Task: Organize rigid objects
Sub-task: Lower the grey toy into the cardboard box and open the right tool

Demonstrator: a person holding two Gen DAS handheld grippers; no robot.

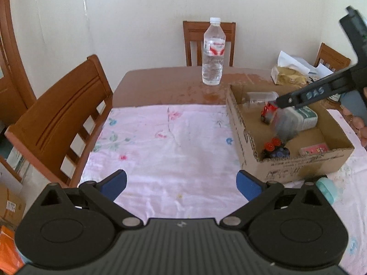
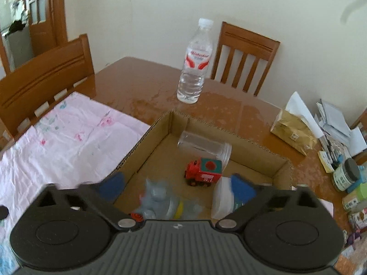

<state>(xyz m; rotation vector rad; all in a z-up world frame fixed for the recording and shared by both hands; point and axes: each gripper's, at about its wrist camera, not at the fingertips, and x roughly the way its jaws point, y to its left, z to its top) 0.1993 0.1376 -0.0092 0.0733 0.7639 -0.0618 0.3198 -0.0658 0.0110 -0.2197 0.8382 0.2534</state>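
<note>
An open cardboard box [image 1: 243, 123] stands on the table right of the pink cloth; it also shows in the right wrist view [image 2: 263, 160]. In it lie a clear glass jar [image 2: 204, 147], a red toy train [image 2: 203, 171], a white container [image 2: 223, 198], a red-and-blue toy [image 1: 275, 149] and a pink card pack [image 1: 314, 149]. A blurred grey-blue object [image 2: 160, 199] is in the air or falling below my right gripper [image 2: 176, 186], which is open above the box. My left gripper [image 1: 182, 184] is open and empty over the cloth.
A water bottle [image 1: 213, 52] stands upright on the bare table behind the cloth [image 1: 160, 142]. A tissue pack and papers [image 1: 291, 72] lie at the back right. Jars and small boxes [image 2: 351, 183] crowd the right edge. Wooden chairs [image 1: 59, 119] stand around the table.
</note>
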